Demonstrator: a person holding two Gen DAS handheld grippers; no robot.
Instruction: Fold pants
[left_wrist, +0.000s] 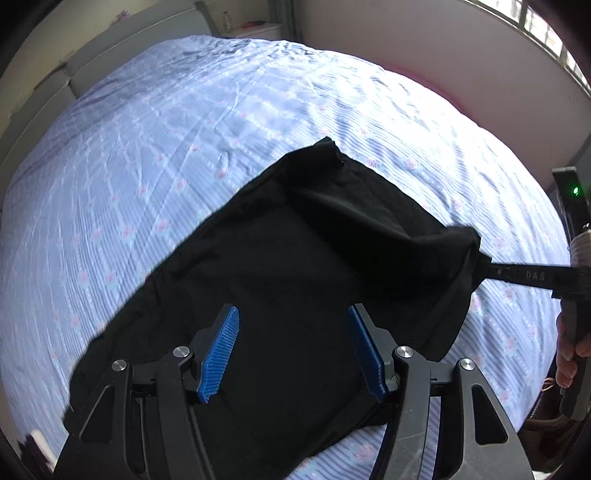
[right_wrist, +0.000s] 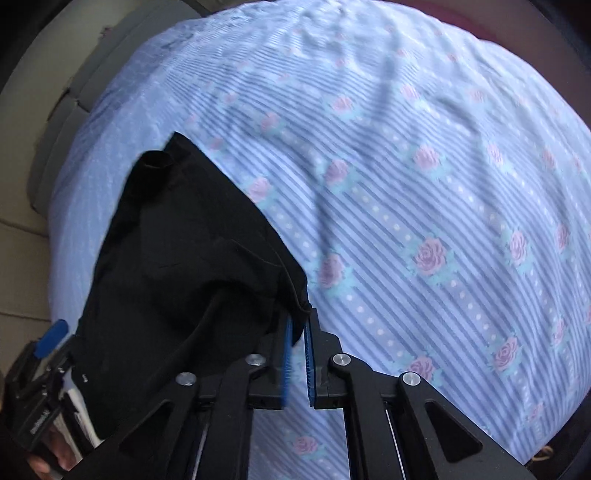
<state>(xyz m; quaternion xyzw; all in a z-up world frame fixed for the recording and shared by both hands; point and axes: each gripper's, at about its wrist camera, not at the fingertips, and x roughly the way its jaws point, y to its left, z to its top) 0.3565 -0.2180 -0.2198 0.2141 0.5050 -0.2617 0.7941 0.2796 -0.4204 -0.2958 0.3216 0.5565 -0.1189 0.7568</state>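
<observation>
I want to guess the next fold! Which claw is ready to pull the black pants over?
Probably the right claw: it pinches a corner of the black pants, lifted off the bed sheet. The left claw hangs open above the cloth, gripping nothing.

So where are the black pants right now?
The black pants lie on the flowered blue bedsheet, below the open left hand-held gripper; the right hand-held gripper pinches their right-hand edge.
</observation>
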